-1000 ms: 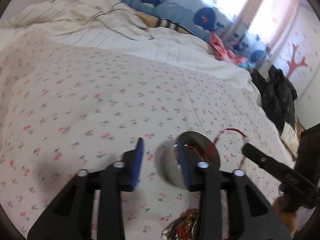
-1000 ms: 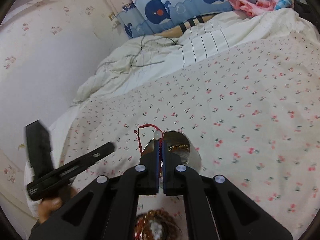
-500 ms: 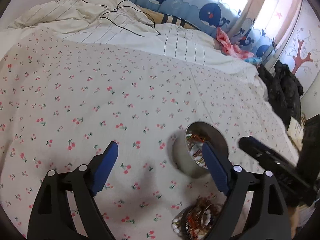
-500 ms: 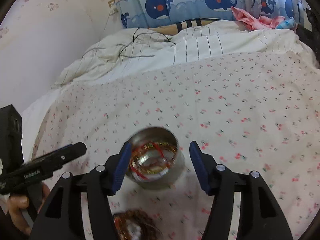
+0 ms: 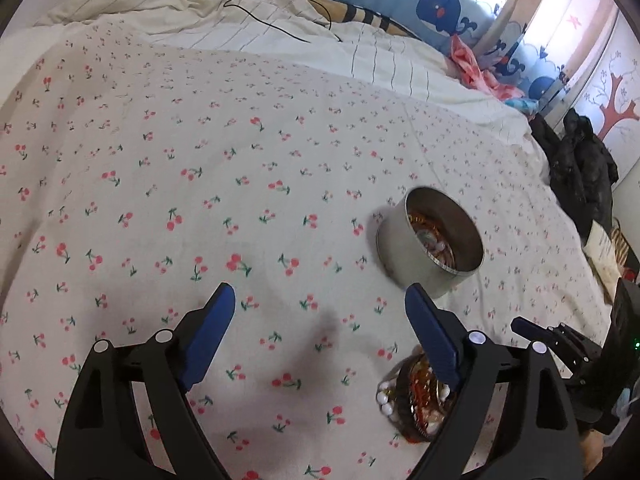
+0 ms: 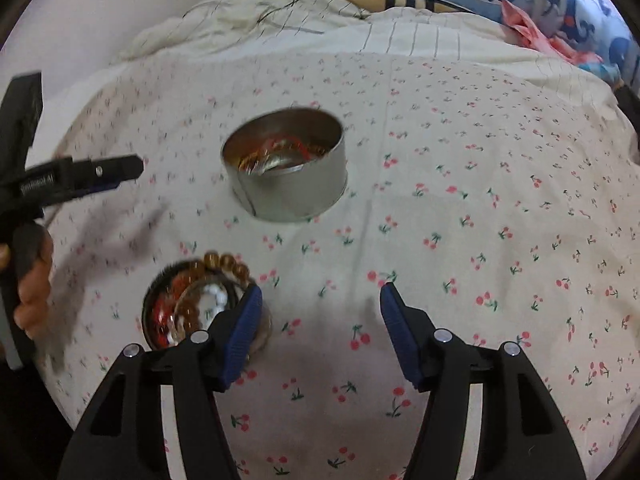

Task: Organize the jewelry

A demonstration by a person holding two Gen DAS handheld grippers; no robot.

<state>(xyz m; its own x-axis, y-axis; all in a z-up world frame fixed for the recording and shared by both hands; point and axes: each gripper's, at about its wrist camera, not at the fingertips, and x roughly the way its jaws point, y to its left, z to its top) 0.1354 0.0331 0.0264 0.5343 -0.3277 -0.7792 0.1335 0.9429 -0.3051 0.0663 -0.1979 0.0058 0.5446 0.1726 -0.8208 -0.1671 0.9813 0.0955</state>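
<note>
A round silver tin (image 6: 286,166) sits on the cherry-print bedsheet with several pieces of jewelry and a red cord inside; it also shows in the left wrist view (image 5: 430,246). A pile of bead bracelets (image 6: 196,304), amber, red and white, lies on a dark round lid nearer me; it shows in the left wrist view (image 5: 416,396) too. My right gripper (image 6: 320,300) is open and empty above the sheet, its left finger over the pile's edge. My left gripper (image 5: 320,300) is open and empty, left of the tin. The left gripper shows in the right view (image 6: 100,172).
The cherry-print sheet (image 5: 200,160) covers the bed. A rumpled striped duvet with a black cable (image 5: 260,12) lies at the far side. Whale curtains (image 5: 436,8) and pink cloth (image 5: 476,68) are behind. Dark clothing (image 5: 580,160) hangs past the bed's right edge.
My right gripper opened and let the red cord bracelet drop into the tin, then drew back. My left gripper opened wide and also pulled back from the tin.
</note>
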